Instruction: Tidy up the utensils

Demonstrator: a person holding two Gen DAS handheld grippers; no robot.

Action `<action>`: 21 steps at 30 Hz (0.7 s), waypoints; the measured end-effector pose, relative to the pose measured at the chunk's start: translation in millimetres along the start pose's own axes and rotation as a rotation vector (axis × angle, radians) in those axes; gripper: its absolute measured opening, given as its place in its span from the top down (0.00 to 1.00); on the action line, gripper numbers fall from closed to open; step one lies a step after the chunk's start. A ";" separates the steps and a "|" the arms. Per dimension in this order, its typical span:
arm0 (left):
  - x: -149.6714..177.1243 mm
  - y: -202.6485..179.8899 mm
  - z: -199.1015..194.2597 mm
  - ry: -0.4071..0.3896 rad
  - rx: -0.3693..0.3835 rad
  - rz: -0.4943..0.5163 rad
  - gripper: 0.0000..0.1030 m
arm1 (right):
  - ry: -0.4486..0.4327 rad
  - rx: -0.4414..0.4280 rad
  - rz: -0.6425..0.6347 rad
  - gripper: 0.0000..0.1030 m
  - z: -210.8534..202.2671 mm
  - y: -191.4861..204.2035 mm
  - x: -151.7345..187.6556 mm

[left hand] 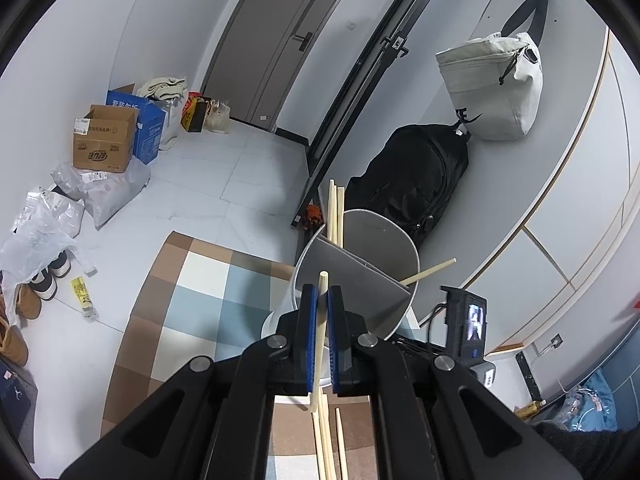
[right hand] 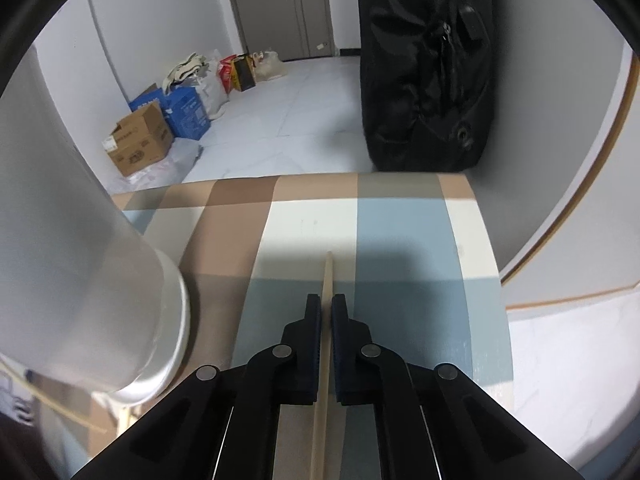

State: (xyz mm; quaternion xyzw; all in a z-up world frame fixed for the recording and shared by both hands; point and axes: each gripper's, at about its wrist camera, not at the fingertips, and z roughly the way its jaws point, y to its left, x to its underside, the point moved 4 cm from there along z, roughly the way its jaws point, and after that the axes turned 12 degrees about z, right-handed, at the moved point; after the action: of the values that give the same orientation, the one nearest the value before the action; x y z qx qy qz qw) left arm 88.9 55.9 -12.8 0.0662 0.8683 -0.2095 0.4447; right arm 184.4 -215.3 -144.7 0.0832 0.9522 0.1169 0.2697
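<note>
My left gripper (left hand: 323, 294) is shut on a pale wooden chopstick (left hand: 320, 344), its tip sticking up just in front of a grey divided utensil holder (left hand: 356, 276). Several chopsticks (left hand: 335, 212) stand in the holder's far compartment and one (left hand: 430, 271) leans out to the right. More chopsticks (left hand: 330, 448) lie on the checked cloth below. In the right wrist view my right gripper (right hand: 326, 304) is shut on another chopstick (right hand: 327, 280), which lies along the cloth. The holder's outer wall (right hand: 80, 280) fills that view's left side.
A checked tablecloth (right hand: 400, 232) covers the table, ending at a far edge. A black backpack (right hand: 428, 64) hangs beyond it, and a grey bag (left hand: 492, 84) hangs on the wall. Cardboard boxes (left hand: 106, 142) and plastic bags sit on the floor. A small camera device (left hand: 468, 324) stands right of the holder.
</note>
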 end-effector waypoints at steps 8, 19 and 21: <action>-2.4 -5.0 -8.4 -0.027 0.007 0.026 0.99 | -0.041 -0.115 0.055 0.96 -40.5 -0.6 -4.6; -12.8 -14.0 -23.8 -0.055 0.003 0.054 0.99 | -0.274 -0.312 0.065 1.00 -144.4 20.0 -23.3; -15.3 -15.8 -25.2 -0.057 0.005 0.055 0.99 | -0.301 -0.355 0.052 1.00 -158.1 26.9 -22.4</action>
State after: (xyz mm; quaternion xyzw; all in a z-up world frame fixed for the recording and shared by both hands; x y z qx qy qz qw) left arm 74.5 53.4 17.2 0.0853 0.8527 -0.2010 0.4746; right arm 121.5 -222.6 4.4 0.0753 0.8633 0.2755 0.4161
